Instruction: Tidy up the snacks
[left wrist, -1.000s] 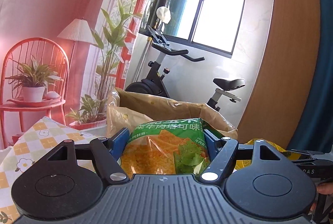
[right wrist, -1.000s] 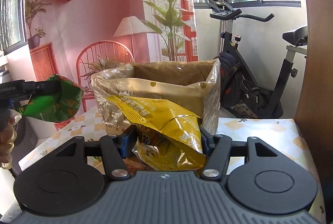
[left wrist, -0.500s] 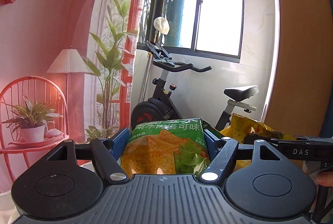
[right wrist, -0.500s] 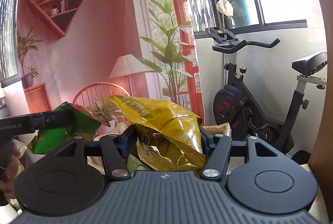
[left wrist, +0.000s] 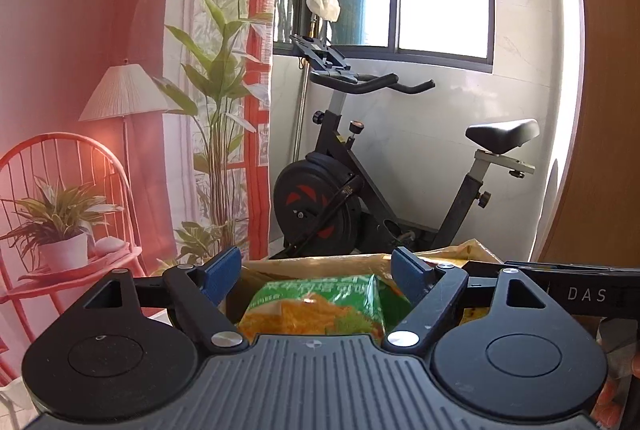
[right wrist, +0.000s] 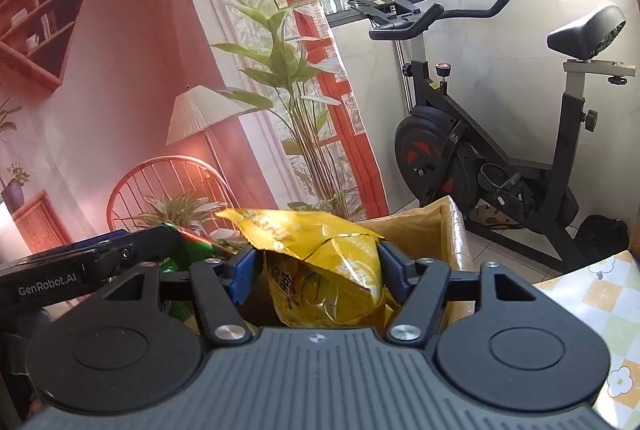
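"GenRobot.AI" on left gripper (right wrist: 76, 278)

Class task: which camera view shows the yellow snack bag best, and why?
The right wrist view: the yellow snack bag fills the centre between the opening jaws of the right gripper, over the cardboard box. The left wrist view shows only a yellow edge behind the right gripper's arm.

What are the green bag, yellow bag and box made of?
Green bag: glossy printed plastic film, going by its sheen. Yellow bag: thin metallised-looking film, with sharp creases and glare. Box: brown cardboard, matte inside; its shiny crinkled corner looks like tape or plastic wrap, unclear which.
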The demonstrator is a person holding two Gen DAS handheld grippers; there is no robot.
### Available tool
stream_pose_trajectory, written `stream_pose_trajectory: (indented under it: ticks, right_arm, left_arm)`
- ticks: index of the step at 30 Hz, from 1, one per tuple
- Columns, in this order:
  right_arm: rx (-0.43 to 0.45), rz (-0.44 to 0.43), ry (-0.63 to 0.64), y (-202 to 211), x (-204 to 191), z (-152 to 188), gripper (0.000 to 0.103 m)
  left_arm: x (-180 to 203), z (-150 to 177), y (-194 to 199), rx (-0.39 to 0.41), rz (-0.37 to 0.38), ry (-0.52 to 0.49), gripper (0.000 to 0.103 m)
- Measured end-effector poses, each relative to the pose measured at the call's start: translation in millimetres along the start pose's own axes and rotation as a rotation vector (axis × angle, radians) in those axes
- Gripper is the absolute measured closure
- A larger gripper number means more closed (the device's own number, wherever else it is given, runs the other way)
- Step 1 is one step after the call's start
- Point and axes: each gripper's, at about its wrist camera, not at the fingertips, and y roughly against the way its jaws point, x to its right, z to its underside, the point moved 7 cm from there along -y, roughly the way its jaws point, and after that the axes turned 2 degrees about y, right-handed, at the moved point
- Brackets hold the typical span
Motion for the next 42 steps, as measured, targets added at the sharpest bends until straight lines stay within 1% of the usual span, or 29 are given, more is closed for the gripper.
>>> stream_pose_trajectory:
  ticks: [5,9,11,14,19,24,32,38,42]
  right_arm:
    - [-0.001,-0.015,0.031,7.8,-5.1,0.4,0.03]
    - [-0.01,-0.021,0.094,20.8,-12.6,4.5,0.03]
    - [-0.027,-0.035,0.122,27.3,-16.5,10.6,0.029]
    - [-0.038,-0.036,0.164,40.1,-21.6,20.8,0.02]
    - [-0.036,-0.021,0.24,62.6,-27.3,40.9,0.018]
    - [-0.041,-0.035,0.227,80.5,-25.5,64.0,0.018]
    - [-0.045,-0.058,0.191,106.3,-17.2,97.7,0.018]
    - [-0.061,-0.031,0.192,117.5,-7.7,125.1,0.019]
    - [-0.088,-0.006,0.204,120.1,-3.3,145.4,0.019]
  left_arm:
    - [-9.6,2.6,3.4,-0.027,0.015,0.054,0.015]
    - [-19.6,7.5,20.8,-0.038,-0.005,0.09,0.015]
    - [-22.7,11.4,32.7,-0.039,-0.013,0.085,0.015]
    - [-26.3,19.7,52.4,-0.041,-0.042,0.062,0.015]
    - [-32.3,37.8,81.9,-0.064,-0.058,0.055,0.015]
    - [-37.1,58.4,108.2,-0.085,-0.085,0.045,0.015]
    - [-46.0,92.9,138.0,-0.088,-0.127,0.07,0.015]
    - [-52.1,126.3,149.7,-0.113,-0.149,0.118,0.015]
    - [-58.8,151.5,152.5,-0.147,-0.163,0.156,0.015]
